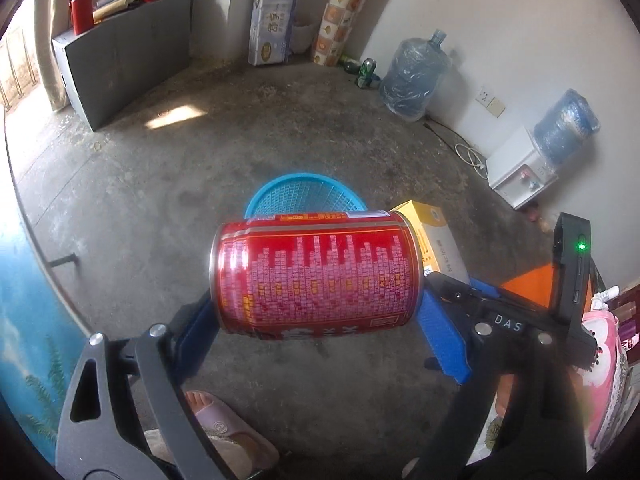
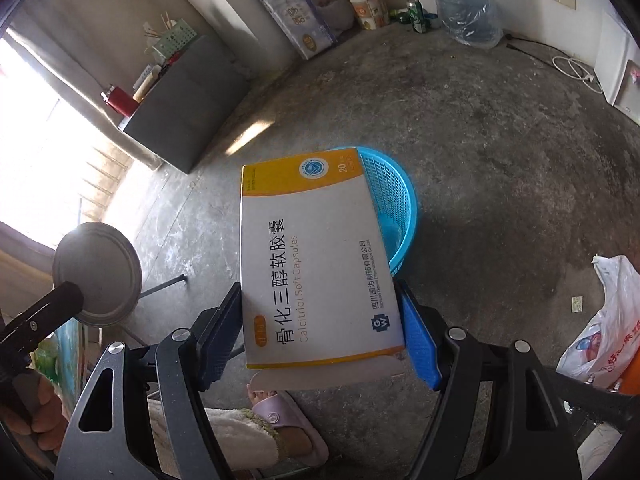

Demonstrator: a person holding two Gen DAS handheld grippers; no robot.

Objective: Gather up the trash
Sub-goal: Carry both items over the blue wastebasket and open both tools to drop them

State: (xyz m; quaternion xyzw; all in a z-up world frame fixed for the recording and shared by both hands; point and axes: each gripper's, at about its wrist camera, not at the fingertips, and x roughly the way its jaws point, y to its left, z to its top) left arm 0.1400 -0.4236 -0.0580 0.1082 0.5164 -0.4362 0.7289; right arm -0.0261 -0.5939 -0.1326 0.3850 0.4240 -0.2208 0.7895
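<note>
One can [image 1: 316, 274], one box [image 2: 316, 256], one basket [image 2: 394, 208]

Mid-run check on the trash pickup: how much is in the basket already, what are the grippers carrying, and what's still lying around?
Done: nothing visible in the blue basket yet, though much of its inside is hidden.
In hand: left gripper clamps a red can; right gripper clamps a medicine box. Both hang near the basket.
Left: drop both, then possibly the green can by the wall.
</note>
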